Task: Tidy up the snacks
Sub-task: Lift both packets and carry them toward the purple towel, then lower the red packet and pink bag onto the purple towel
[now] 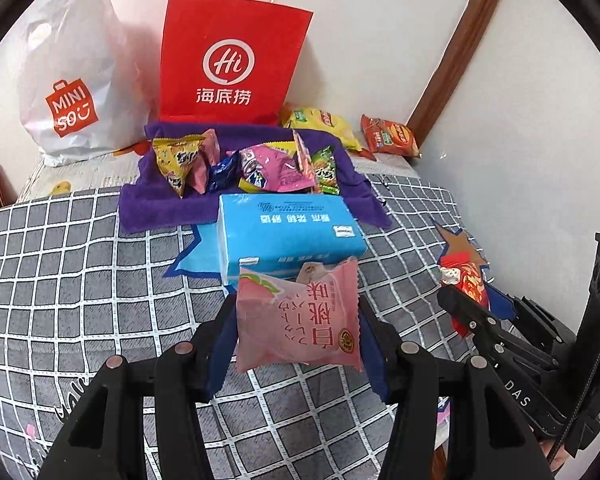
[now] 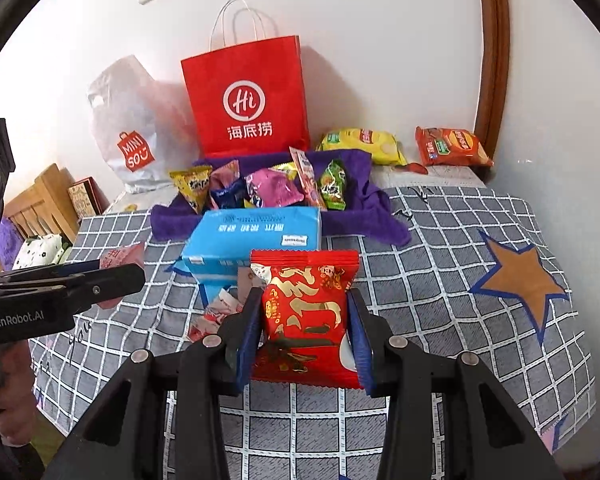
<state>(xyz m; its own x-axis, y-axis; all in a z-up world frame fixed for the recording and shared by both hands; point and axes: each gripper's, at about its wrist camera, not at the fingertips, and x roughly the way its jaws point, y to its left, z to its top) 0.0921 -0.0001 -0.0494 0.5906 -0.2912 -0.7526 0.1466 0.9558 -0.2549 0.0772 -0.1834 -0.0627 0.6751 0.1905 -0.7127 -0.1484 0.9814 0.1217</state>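
Observation:
My left gripper (image 1: 298,320) is shut on a pink peach snack packet (image 1: 296,316), held above the checked cloth in front of the blue tissue pack (image 1: 290,232). My right gripper (image 2: 304,320) is shut on a red snack packet with gold lettering (image 2: 306,312). In the left wrist view the right gripper (image 1: 466,300) shows at the right with the red packet (image 1: 462,284). In the right wrist view the left gripper (image 2: 140,274) shows at the left with the pink packet (image 2: 122,258). Behind the tissue pack, a purple towel (image 1: 160,208) holds several small snack packets (image 1: 278,164).
A red paper bag (image 1: 230,60) and a white plastic bag (image 1: 76,92) stand against the wall. A yellow chip bag (image 2: 364,144) and an orange one (image 2: 452,146) lie at the back right. A small pink wrapper (image 2: 214,314) lies beside the tissue pack. A wooden door frame (image 2: 492,56) rises at the right.

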